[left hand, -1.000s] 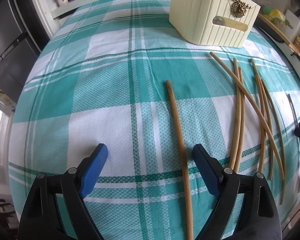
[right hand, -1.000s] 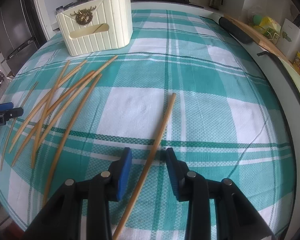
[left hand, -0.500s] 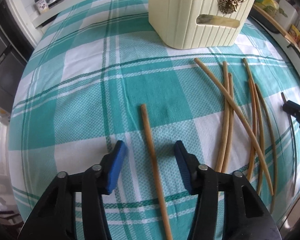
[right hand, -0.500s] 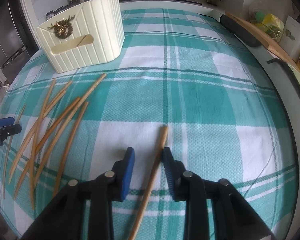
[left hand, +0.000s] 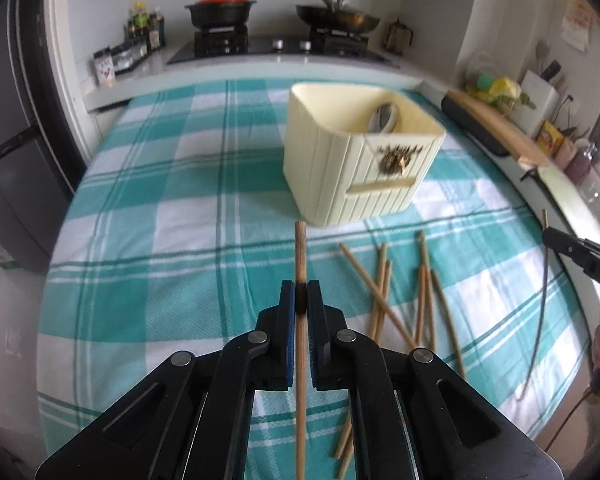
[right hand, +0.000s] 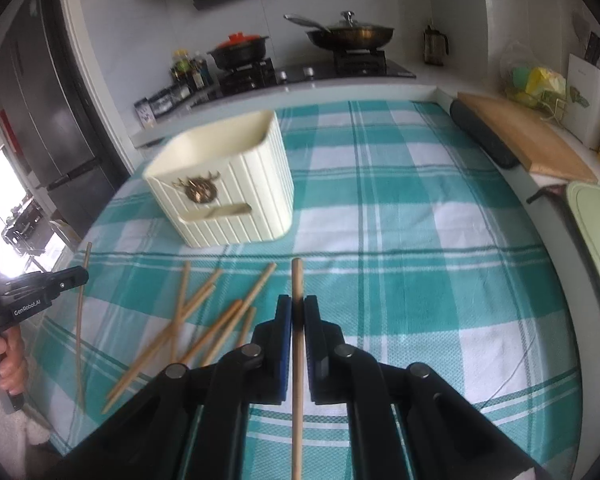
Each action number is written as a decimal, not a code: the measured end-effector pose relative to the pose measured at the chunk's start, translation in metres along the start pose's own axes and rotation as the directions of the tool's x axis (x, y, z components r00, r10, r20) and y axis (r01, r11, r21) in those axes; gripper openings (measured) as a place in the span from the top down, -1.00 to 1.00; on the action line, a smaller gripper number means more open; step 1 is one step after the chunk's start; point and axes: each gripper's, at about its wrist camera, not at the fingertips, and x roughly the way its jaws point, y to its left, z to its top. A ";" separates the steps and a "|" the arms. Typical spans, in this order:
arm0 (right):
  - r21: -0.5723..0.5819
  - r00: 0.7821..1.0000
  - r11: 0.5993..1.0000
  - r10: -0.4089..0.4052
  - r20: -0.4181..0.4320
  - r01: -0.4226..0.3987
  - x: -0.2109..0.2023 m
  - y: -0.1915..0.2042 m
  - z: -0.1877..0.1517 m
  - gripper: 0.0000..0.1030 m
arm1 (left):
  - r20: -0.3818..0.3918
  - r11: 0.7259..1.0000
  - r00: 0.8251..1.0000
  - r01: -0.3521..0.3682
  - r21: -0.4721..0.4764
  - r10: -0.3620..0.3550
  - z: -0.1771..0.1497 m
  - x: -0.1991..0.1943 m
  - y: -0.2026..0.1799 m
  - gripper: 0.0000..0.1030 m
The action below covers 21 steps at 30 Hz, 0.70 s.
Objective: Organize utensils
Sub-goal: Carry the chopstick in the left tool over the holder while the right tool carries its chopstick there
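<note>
Fingers of the left gripper (left hand: pixel 301 300) pinched tight on one chopstick (left hand: pixel 300 256), its tip poking up past the pads at frame centre. Right gripper (right hand: pixel 297 314) likewise clamped on a second chopstick (right hand: pixel 297 284), held off the cloth.

Cream holder (left hand: pixel 356 156) sits upper centre-right in the left view, upper left of centre in the right view. A spoon-like shape shows inside it; blurred, not certain. No chopsticks visible in it.

Loose chopsticks (left hand: pixel 404 292) lie scattered on the teal checked tablecloth (left hand: pixel 160 208), lower right of the holder in the left view, lower left in the right view (right hand: pixel 204 316).

Judgement: early stage. Two sticks in hand, none delivered, a pile of about half a dozen left to collect.
</note>
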 end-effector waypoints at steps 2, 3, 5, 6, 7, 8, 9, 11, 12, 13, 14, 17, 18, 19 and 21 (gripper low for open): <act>-0.012 0.998 1.000 0.027 0.052 -0.026 -0.023 0.006 0.006 0.88 | 0.056 1.000 0.998 0.014 -0.002 -0.014 0.007 -0.025 0.001 0.92; -0.019 0.996 0.999 0.034 0.078 -0.033 -0.033 0.009 0.008 0.88 | 0.079 1.000 0.997 0.016 -0.003 -0.016 0.010 -0.036 0.001 0.92; -0.026 0.991 0.999 0.048 0.127 -0.046 -0.051 0.013 0.011 0.88 | 0.121 1.000 0.992 0.029 -0.010 -0.028 0.014 -0.056 0.001 0.92; -0.027 0.987 0.998 0.053 0.152 -0.049 -0.059 0.016 0.012 0.88 | 0.140 0.999 0.990 0.037 -0.014 -0.035 0.015 -0.064 0.001 0.92; -0.029 0.983 0.998 0.053 0.174 -0.049 -0.065 0.018 0.013 0.89 | 0.157 0.999 0.987 0.043 -0.018 -0.039 0.016 -0.071 0.002 0.93; -0.035 0.979 0.998 0.050 0.197 -0.044 -0.071 0.021 0.015 0.89 | 0.172 0.999 0.984 0.050 -0.021 -0.046 0.017 -0.078 0.002 0.93; -0.043 0.974 0.998 0.046 0.223 -0.037 -0.076 0.024 0.017 0.89 | 0.188 0.998 0.981 0.057 -0.025 -0.051 0.019 -0.084 0.001 0.94; -0.056 0.963 0.998 0.032 0.266 -0.017 -0.084 0.031 0.022 0.89 | 0.220 0.998 0.974 0.063 -0.026 -0.056 0.023 -0.093 -0.001 0.94; -0.059 0.959 0.998 0.027 0.284 -0.011 -0.086 0.033 0.026 0.89 | 0.234 0.997 0.971 0.067 -0.027 -0.059 0.026 -0.097 -0.001 0.94; -0.057 0.954 0.998 0.026 0.299 -0.010 -0.088 0.035 0.031 0.89 | 0.245 0.997 0.968 0.070 -0.028 -0.061 0.029 -0.099 -0.001 0.94; -0.056 0.950 0.998 0.027 0.311 -0.010 -0.090 0.036 0.035 0.89 | 0.254 0.997 0.965 0.074 -0.031 -0.064 0.034 -0.102 -0.001 0.94; -0.063 0.939 0.998 0.016 0.342 0.006 -0.092 0.042 0.053 0.89 | 0.278 0.995 0.957 0.093 -0.038 -0.079 0.050 -0.110 -0.001 0.94; -0.065 0.937 0.998 0.016 0.350 0.007 -0.094 0.044 0.058 0.89 | 0.286 0.994 0.954 0.100 -0.037 -0.086 0.057 -0.114 -0.001 0.94; -0.068 0.933 0.998 0.017 0.359 0.008 -0.095 0.046 0.066 0.89 | 0.295 0.994 0.951 0.104 -0.035 -0.089 0.063 -0.117 -0.002 0.94; -0.078 0.927 0.997 0.020 0.374 0.011 -0.098 0.050 0.079 0.89 | 0.318 0.994 0.943 0.107 -0.028 -0.093 0.077 -0.126 -0.004 0.95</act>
